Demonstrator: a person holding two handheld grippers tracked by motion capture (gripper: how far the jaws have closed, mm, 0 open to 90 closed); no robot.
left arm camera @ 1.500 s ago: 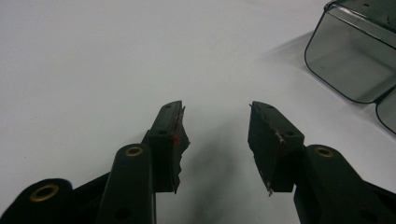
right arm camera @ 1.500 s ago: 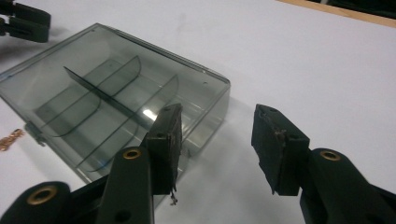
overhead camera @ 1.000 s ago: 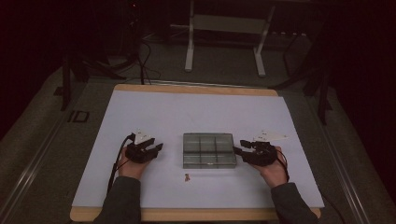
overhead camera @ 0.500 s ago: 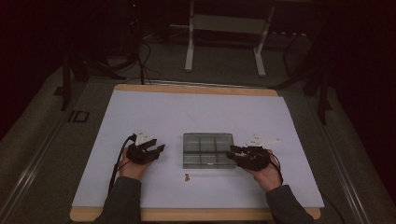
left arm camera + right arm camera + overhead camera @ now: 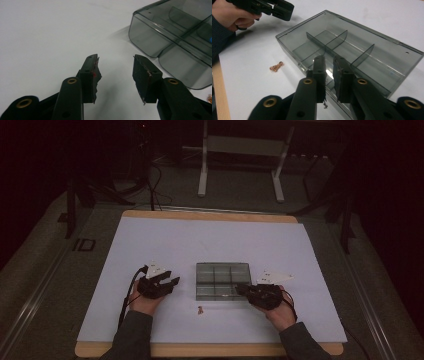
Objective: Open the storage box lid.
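Observation:
A smoky clear box (image 5: pixel 222 267) with several compartments lies on the white mat (image 5: pixel 210 240). My right gripper (image 5: pixel 239 290) is at the box's front right corner. In the right gripper view its jaws (image 5: pixel 329 62) have just been closing; a narrow gap is left, with the near wall of the box (image 5: pixel 374 31) between them and the pads not visibly pressing. My left gripper (image 5: pixel 170 282) rests left of the box, open and holding nothing (image 5: pixel 116 62). A small copper-coloured piece (image 5: pixel 201 309) lies on the mat in front of the box.
The wooden table edge (image 5: pixel 210 350) runs close behind both hands. In the right gripper view the left hand and its gripper (image 5: pixel 284 11) sit beyond the box, and the copper piece (image 5: pixel 276 66) lies left of the jaws. Dark floor with stand legs (image 5: pixel 240 170) lies beyond the table.
My right gripper has moved left, from beside the box's right side to its front right corner, and its jaws have narrowed. The left gripper has stayed put.

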